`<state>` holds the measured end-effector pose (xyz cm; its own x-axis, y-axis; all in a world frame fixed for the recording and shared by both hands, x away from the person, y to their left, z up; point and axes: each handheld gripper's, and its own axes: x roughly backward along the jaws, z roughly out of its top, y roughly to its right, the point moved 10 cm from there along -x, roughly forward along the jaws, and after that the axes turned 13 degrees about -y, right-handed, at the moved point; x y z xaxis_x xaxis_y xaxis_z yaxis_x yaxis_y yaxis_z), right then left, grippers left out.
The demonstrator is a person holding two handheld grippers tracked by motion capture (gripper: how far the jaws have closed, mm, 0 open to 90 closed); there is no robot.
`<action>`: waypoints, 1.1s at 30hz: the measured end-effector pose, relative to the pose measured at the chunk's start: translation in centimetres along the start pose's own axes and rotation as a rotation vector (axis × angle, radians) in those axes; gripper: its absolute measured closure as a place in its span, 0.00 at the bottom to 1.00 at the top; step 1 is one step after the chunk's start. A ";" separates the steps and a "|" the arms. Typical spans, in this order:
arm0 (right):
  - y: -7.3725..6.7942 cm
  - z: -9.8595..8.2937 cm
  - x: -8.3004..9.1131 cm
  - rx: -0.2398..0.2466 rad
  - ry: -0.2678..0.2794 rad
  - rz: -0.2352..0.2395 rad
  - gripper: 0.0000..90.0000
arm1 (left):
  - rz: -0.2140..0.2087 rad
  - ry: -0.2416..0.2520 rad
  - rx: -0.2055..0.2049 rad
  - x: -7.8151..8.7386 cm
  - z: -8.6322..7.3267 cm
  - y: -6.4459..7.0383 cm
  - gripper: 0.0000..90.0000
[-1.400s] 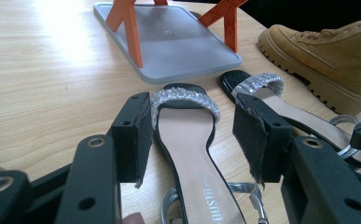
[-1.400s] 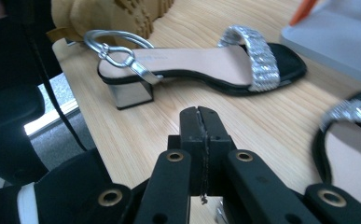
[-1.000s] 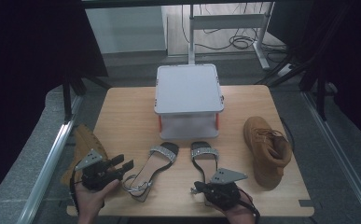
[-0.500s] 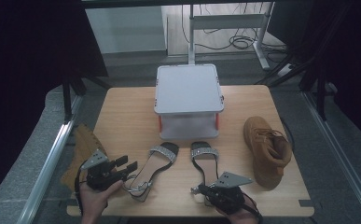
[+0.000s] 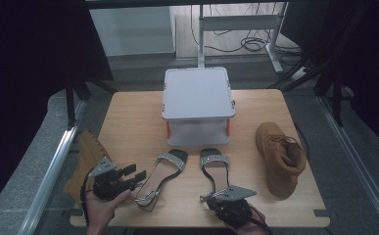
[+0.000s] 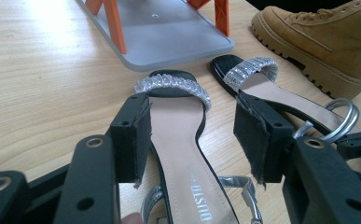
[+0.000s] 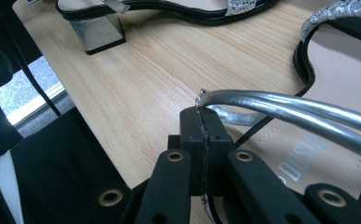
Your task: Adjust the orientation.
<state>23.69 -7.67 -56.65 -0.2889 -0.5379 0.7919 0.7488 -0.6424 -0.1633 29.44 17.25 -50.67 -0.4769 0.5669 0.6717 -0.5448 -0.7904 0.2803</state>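
Observation:
Two black sandals with glittery toe straps lie side by side at the table's front. My left gripper is open at the heel end of the left sandal. In the left gripper view its jaws stand either side of that sandal's insole without touching it, the left gripper pointing along the shoe. My right gripper is at the heel of the right sandal. In the right gripper view the right gripper is shut on the silver ankle strap, which is lifted off the insole.
A grey lidded box with orange latches stands mid-table behind the sandals. One tan boot lies at the right. Another tan boot sits at the left edge beside my left hand. The front table edge is close to both hands.
My left gripper has edged right, closer to the left sandal's heel. My right gripper, holding the strap, has slipped slightly toward the front edge.

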 end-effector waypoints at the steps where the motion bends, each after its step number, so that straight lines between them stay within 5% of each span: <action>1: 0.0 0.0 0.0 0.001 0.000 -0.001 0.99 | -0.001 0.001 0.000 0.0 0.0 0.0 0.52; 33: 1.0 -1.0 0.9 -0.035 -0.005 -0.020 0.99 | 0.002 -0.002 0.002 0.1 -0.1 -0.2 0.52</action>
<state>23.53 -9.38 -56.68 -0.3005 -0.5219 0.7983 0.7215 -0.6718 -0.1677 29.43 17.51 -50.72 -0.4765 0.5652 0.6734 -0.5423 -0.7918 0.2808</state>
